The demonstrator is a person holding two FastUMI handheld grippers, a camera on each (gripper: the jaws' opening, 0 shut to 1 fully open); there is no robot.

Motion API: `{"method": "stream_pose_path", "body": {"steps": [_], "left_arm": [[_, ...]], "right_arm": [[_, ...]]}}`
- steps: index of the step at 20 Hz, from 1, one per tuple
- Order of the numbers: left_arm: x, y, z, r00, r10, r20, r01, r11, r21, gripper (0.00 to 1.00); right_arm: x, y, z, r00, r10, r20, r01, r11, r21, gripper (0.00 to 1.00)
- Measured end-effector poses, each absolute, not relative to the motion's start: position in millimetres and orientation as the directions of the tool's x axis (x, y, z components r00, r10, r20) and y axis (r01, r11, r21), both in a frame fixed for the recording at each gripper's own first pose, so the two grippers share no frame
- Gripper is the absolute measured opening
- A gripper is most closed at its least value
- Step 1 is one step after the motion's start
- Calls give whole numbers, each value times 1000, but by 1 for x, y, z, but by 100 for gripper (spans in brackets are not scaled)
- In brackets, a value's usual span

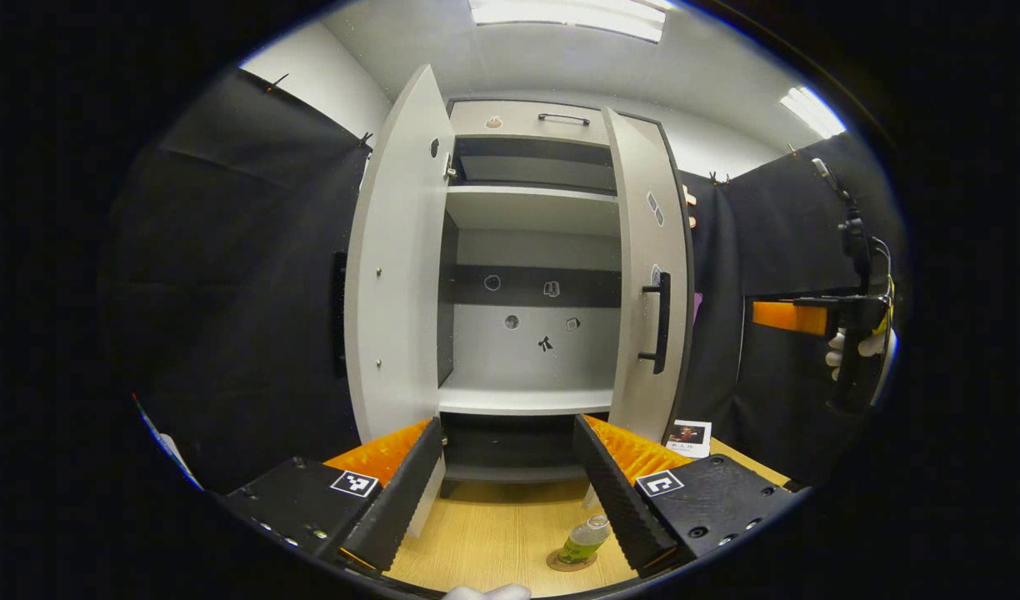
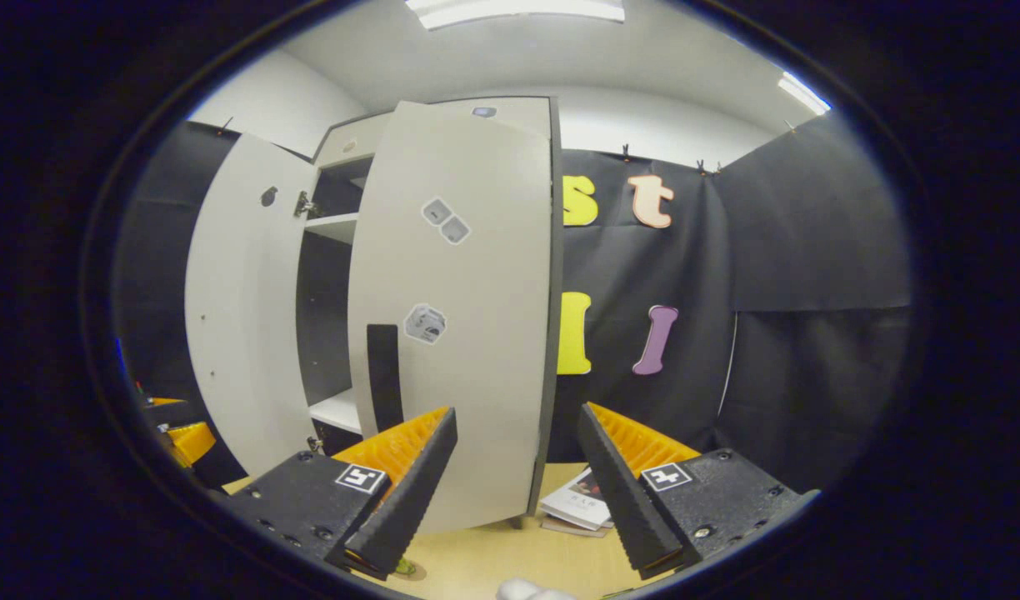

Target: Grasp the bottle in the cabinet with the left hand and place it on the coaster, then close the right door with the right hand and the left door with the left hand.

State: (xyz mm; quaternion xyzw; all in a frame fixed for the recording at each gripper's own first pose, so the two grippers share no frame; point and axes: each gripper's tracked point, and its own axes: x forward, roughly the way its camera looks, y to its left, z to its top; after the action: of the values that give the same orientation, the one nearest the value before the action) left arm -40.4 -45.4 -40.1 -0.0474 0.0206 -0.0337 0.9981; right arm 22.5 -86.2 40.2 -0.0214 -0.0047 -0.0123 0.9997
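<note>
Bottle placement is judged done: in the left gripper view it is seen standing on the coaster near the front edge of the desk, well apart from the cabinet, whose shelves are bare. The left gripper is held wide open with nothing between its fingers, pointed at the cabinet's open middle; the bottle lies just beside its right finger but is not gripped. The left door is swung fully out, while the right door is angled partway in, its handle facing outward. Off to the right, the other gripper is seen in a gloved hand, apart from the door. In the right gripper view, the right gripper is likewise spread wide and empty, facing the outer face of the right door, whose free edge falls between the fingers in the picture; whether any contact is made cannot be told. The left door is seen beyond, still open, and a booklet lies on the desk behind the right door. The step in hand is judged to be the closing of the right door: a push on its outer face toward the cabinet is called for, after which the left door must be swung shut by the left gripper.
</note>
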Motion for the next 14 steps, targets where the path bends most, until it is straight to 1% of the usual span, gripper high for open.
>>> {"method": "stream_pose_path", "body": {"steps": [2, 7, 9, 10, 11, 14], "left_arm": [[-37, -48, -39, 996, -82, -35, 79, 993, -92, 96], [-32, -53, -36, 994, -109, -26, 106, 990, -87, 96], [-32, -53, -32, 993, -114, -23, 111, 990, -87, 96], [-32, -52, -31, 993, -115, -22, 113, 990, -87, 96], [-33, -51, -31, 993, -114, -22, 112, 990, -85, 96], [-36, -39, -30, 995, -93, -25, 91, 993, -72, 96]], "right_arm": [[10, -95, 30, 998, -55, 9, 56, 998, -40, 96], [-6, -103, 7, 995, -94, -40, 93, 995, -24, 96], [-8, -102, 3, 994, -95, -52, 94, 995, -18, 96], [-8, -101, 3, 994, -96, -53, 95, 995, -19, 94], [-8, -99, 3, 994, -94, -52, 93, 995, -22, 96], [-8, -94, 3, 995, -90, -52, 89, 996, -22, 96]]}}
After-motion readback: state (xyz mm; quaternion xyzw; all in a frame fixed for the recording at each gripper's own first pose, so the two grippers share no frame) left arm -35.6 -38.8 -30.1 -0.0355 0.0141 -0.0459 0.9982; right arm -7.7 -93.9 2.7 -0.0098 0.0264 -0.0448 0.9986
